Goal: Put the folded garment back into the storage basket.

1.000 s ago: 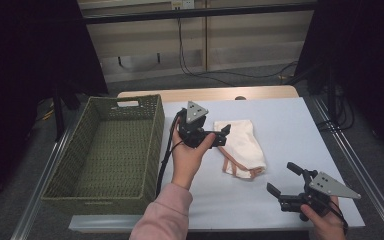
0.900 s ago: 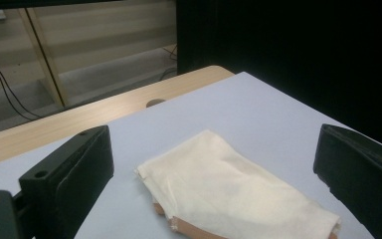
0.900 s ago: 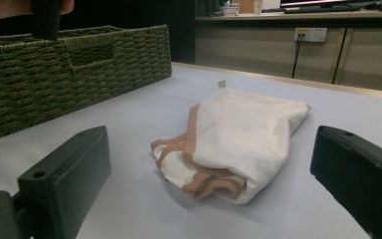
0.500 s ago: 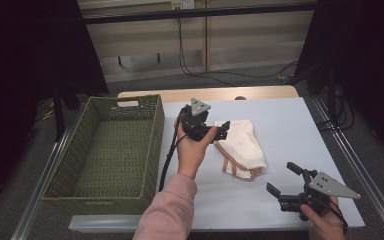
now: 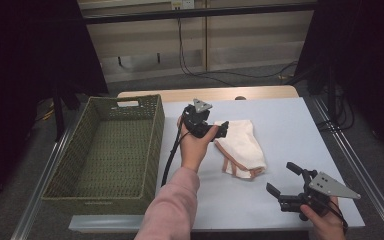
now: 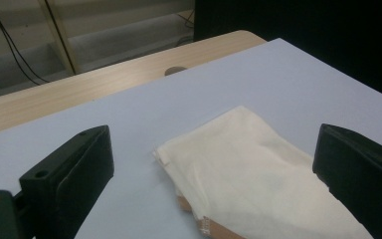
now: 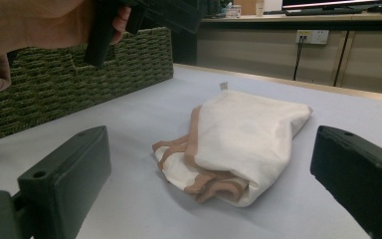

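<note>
Left gripper (image 5: 221,131) had crept forward and right over the last second, from beside the folded cloth (image 5: 241,148) to its near-left corner; reads as lining up for a pick (basket (image 5: 151,150) sat just left, likely destination). Jaws were wide; cloth lay between and just ahead of them, not yet touched. Right gripper (image 5: 286,179) hadn't moved; also wide, near the table's front-right, facing the cloth's hemmed end.

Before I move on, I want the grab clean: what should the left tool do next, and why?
Probably lower the left tool onto the folded cloth and close. Its jaws stand open over the cloth's near edge, not yet touching, and the basket waits alongside.
</note>
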A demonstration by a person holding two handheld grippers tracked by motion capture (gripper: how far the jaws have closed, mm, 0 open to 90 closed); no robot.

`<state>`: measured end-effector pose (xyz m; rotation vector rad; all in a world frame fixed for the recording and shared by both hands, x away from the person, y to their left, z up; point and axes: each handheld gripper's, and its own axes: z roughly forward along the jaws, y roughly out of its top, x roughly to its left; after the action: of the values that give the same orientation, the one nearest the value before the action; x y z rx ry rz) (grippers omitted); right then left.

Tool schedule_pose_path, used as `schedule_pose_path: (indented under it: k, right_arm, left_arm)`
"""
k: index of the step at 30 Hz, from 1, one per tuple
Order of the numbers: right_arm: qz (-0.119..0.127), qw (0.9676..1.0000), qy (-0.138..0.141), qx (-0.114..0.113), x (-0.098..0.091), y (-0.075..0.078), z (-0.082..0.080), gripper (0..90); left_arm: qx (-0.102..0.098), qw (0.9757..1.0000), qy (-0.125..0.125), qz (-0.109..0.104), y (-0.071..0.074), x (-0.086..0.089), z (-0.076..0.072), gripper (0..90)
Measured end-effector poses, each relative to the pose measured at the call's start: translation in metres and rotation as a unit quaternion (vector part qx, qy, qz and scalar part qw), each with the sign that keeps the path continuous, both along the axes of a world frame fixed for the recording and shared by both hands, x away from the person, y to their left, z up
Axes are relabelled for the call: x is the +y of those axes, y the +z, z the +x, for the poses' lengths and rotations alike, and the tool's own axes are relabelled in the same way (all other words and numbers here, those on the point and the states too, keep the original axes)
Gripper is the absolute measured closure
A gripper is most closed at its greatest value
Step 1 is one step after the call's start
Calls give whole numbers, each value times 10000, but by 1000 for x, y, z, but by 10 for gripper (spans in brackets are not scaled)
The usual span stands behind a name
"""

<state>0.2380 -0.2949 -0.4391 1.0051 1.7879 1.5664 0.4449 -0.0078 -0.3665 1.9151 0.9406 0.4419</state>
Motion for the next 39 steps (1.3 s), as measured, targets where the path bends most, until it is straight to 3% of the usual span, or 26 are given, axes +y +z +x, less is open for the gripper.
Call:
schedule_pose_path:
  k: [5, 21, 39]
  right_arm:
    - [3, 10000, 5, 6, 0, 0, 0, 20]
    - [24, 10000, 3, -14, -1, 0, 0, 20]
    - [-9, 10000, 35, 3, 0, 1, 0, 21]
  left_arm:
    - [97, 9999, 37, 7, -5, -3, 9, 28]
    - [363, 9987, 102, 342, -25, -16, 28, 44]
    - [522, 9965, 279, 592, -44, -24, 45, 98]
